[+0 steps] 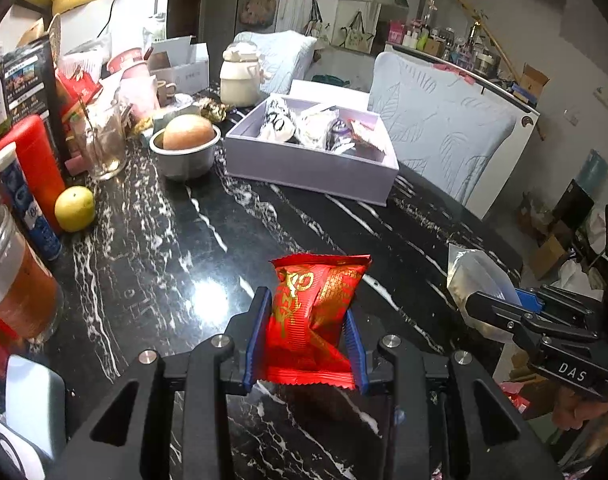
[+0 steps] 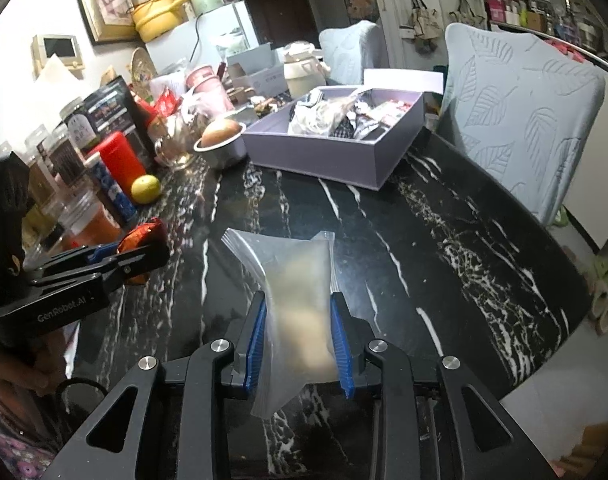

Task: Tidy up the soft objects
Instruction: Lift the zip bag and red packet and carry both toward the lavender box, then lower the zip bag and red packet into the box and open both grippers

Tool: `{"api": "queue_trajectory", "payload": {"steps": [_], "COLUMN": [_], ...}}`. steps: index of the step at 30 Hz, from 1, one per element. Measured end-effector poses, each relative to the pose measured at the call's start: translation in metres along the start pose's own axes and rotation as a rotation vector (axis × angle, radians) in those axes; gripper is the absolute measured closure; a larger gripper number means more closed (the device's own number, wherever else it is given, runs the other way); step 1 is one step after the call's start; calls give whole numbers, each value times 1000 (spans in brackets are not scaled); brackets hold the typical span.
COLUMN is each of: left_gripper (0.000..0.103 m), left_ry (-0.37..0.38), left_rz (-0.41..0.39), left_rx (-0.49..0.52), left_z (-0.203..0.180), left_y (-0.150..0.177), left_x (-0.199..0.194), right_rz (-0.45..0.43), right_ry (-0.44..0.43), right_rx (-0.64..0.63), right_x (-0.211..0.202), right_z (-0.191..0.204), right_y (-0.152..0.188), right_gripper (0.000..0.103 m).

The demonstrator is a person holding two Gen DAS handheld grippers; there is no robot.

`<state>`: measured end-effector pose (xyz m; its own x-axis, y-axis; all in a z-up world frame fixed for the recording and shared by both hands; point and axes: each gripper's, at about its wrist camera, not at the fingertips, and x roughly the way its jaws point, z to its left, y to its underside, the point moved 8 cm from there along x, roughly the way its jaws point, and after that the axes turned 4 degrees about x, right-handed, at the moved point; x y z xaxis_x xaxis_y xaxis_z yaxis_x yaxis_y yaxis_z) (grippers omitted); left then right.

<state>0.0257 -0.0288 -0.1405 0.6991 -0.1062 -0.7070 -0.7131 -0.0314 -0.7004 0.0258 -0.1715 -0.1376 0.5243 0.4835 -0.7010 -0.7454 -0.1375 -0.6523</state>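
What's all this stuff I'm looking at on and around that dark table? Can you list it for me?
red snack packet: one, red with gold print, clamped in the left hand-held gripper
clear zip bag: one, translucent with pale contents, clamped in the right hand-held gripper
box: one, lilac, far side of table, holding wrapped packets
metal bowl: one, grey, left of box, a tan round thing in it
citrus fruit: one, yellow-green, left table edge
red bottle: one, beside the fruit
chairs: two, pale blue covers, behind table
marble table: one, black, white veins
left hand-held gripper: black, blue pads, shut
right hand-held gripper: black, blue pads, shut
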Motion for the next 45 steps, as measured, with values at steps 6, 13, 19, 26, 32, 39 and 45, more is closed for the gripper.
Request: {"api": "queue_trajectory", "payload": {"steps": [6,13,19,26,32,39,45], "left_gripper": [68,68,68,68,68,68,68], "left_ry": [20,42,41,36,26,14,23], "left_rz": [-27,-56,-106,-179,-248,-302,-326], "left_rx": [16,38,56,70,87,101,119], "left_z": [-3,-7,-8,-8,-8,-7,-11], "left_y": [-16,-38,-66,-102,-139,-177,-205], "left_x": [-3,0,-2,-10,-13,-7,8], "right_rz": [-28,-56,-93,-147,-197,-266,-302], "right_ry": [6,15,13,14,23,41,36], "right_rx": [-5,-14,-32,-65,-103,-124,-128], "right_x": [-9,-14,-18,-25,-32,-39,-34], "right_z": [2,2,2,3,4,-1,-7], "right_y": [-12,-32,-58,-93,-121,-158,-188], "right_gripper": [73,73,73,73,73,73,73]}}
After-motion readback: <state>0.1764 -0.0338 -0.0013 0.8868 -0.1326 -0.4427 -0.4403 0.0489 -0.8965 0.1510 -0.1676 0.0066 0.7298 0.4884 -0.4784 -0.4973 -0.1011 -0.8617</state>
